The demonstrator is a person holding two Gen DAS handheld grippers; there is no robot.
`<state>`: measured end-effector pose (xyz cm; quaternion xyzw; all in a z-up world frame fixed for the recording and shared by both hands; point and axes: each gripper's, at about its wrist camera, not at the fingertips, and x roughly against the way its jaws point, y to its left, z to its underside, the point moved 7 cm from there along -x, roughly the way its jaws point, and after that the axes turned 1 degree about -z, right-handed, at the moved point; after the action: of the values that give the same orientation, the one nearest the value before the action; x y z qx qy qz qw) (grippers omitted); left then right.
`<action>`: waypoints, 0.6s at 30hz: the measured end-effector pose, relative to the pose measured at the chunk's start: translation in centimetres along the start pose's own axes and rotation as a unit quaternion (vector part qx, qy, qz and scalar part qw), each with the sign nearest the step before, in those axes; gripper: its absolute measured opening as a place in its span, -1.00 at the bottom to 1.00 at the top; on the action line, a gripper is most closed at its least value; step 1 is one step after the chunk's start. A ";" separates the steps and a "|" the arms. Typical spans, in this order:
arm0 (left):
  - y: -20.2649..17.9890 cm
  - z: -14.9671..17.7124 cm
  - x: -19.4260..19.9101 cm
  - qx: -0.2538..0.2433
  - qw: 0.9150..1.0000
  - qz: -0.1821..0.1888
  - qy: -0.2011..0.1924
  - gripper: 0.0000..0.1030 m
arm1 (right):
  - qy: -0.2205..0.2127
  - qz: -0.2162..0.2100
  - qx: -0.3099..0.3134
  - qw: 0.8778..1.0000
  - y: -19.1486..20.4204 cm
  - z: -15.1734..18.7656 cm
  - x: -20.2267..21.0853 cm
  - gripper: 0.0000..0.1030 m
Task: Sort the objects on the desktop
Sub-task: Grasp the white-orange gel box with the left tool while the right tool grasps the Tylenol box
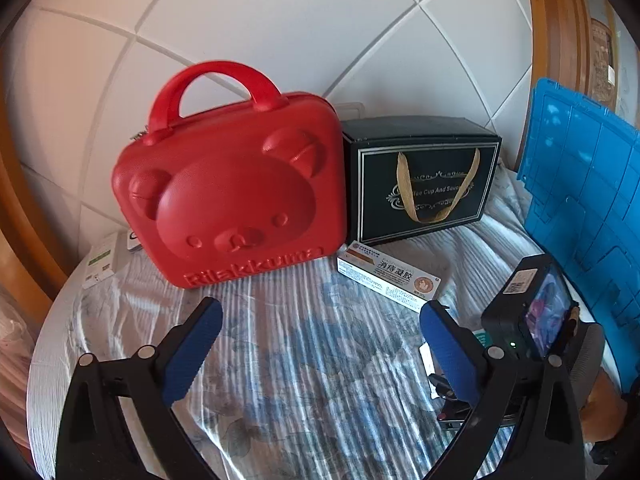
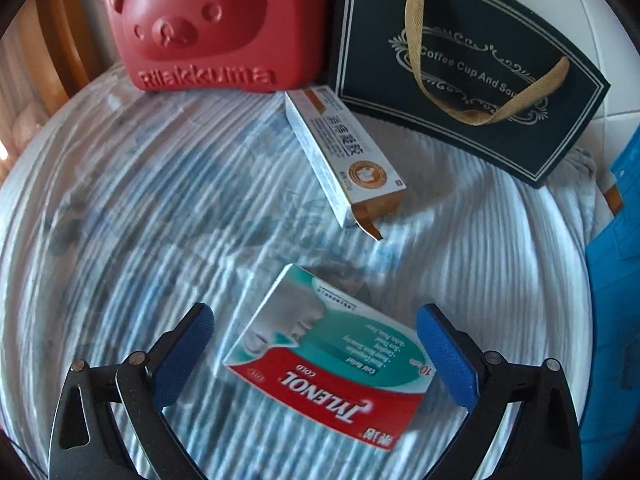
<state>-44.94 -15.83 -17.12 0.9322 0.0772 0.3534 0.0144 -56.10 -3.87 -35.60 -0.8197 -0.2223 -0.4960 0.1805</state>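
My right claw (image 2: 316, 344) stood apart around the Tylenol box (image 2: 332, 356); I judged squaring to its long edges best. Left claw (image 1: 320, 344) apart, empty, gel box (image 1: 390, 276) at one o'clock.

Blue-and-white floral ribbed cloth (image 1: 304, 360) covering round table. White tiled wall (image 1: 280, 20) at far side, wooden frame (image 1: 556, 32) far right.

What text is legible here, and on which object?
"Rilakkuma": raised letters on the red hard-shell bear-face case.
"Coffee Cup And Sau...", cut off by the gold ribbon: dark gift box.
"TYLENOL", "COLD", "10": red, green and white medicine box between the open right gripper fingers; its small print is unreadable.
"消痔凝胶": long white carton; the rest too small.
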 end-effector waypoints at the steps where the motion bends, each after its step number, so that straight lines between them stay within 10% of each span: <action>1: -0.5 0.0 -1.1 -0.003 1.000 0.008 0.007 0.95 | -0.001 0.006 -0.002 1.000 -0.7 0.4 0.0 0.99; 11: -8.1 -2.0 -14.5 0.018 0.994 0.065 0.089 0.95 | -0.044 -0.030 -0.121 0.991 -9.4 5.2 5.0 0.99; 18: -10.4 -0.3 -19.6 0.003 0.989 0.055 0.139 0.07 | -0.069 -0.072 -0.018 0.995 -7.9 4.2 5.0 0.99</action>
<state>-60.99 -8.62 -30.54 0.8769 0.0277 0.4796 -0.0190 -55.30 5.81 -32.44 -0.8368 -0.2840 -0.4541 0.1140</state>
